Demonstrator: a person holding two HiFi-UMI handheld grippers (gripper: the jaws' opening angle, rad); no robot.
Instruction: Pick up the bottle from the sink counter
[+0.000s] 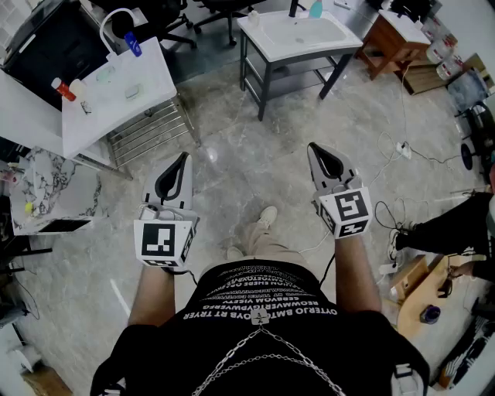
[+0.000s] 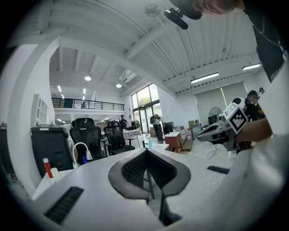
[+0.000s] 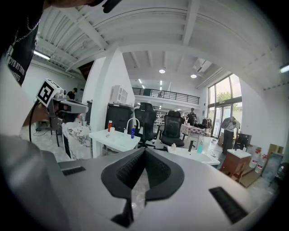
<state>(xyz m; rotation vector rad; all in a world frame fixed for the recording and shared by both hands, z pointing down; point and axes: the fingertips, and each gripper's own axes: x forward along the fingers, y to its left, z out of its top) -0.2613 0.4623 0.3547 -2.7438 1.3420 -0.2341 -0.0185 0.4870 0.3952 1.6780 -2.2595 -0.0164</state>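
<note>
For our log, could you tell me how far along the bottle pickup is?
Done: nothing yet; the teal bottle stands on the sink counter across the floor. In hand: nothing; the left gripper and right gripper are shut, empty. Left: walk over, grasp, lift.

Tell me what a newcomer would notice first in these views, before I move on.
The left gripper and right gripper dominate, held out over the marble floor with fingers together and nothing in them. Beyond them stand two white sink counters. The left counter carries a red-capped bottle, and the far counter at top centre carries a teal bottle. Both are well clear of the grippers.
</note>
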